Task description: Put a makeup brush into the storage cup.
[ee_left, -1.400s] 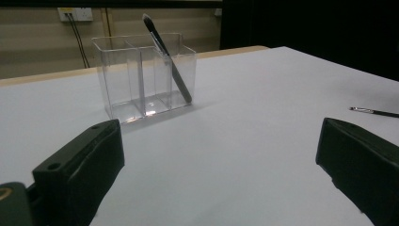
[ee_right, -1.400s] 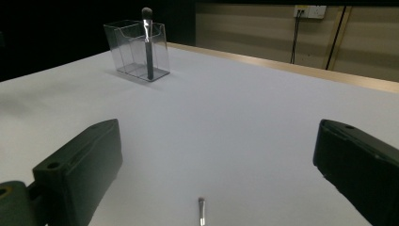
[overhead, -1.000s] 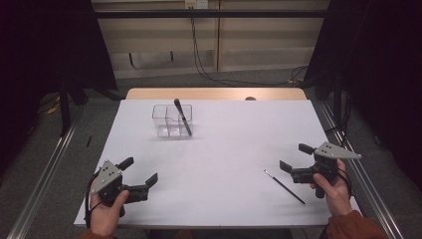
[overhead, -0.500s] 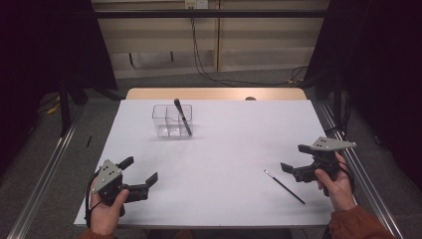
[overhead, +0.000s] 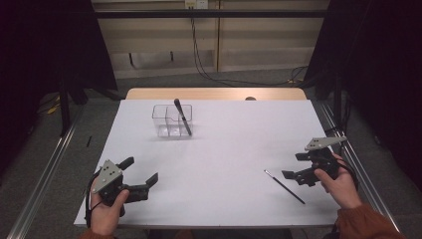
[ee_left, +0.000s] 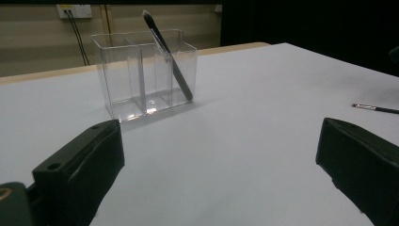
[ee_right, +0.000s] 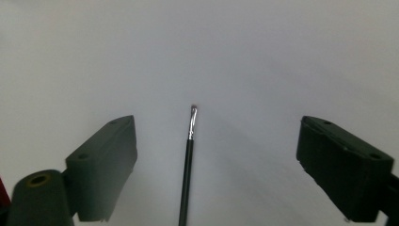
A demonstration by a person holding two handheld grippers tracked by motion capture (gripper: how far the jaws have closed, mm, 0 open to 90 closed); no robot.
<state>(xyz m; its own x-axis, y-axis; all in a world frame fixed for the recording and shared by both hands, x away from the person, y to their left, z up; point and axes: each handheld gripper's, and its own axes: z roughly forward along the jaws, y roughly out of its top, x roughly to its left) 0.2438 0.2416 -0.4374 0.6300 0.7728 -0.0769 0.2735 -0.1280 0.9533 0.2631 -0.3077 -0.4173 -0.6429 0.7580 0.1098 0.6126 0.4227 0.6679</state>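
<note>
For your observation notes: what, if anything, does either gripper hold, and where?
Nothing. The right gripper, jaws just closing, straddles the thin brush untouched; the left gripper is open.

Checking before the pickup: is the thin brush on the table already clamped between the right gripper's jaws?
No, the thin brush lies between open jaws, touching neither.

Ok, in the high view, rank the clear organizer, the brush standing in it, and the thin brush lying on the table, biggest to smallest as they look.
1. Clear organizer, the broadest.
2 and 3. Thin brush on the table and brush standing in the organizer: similar apparent length. The standing brush is thicker, but it sits farther from the camera and leans, so I won't rank them.
</note>
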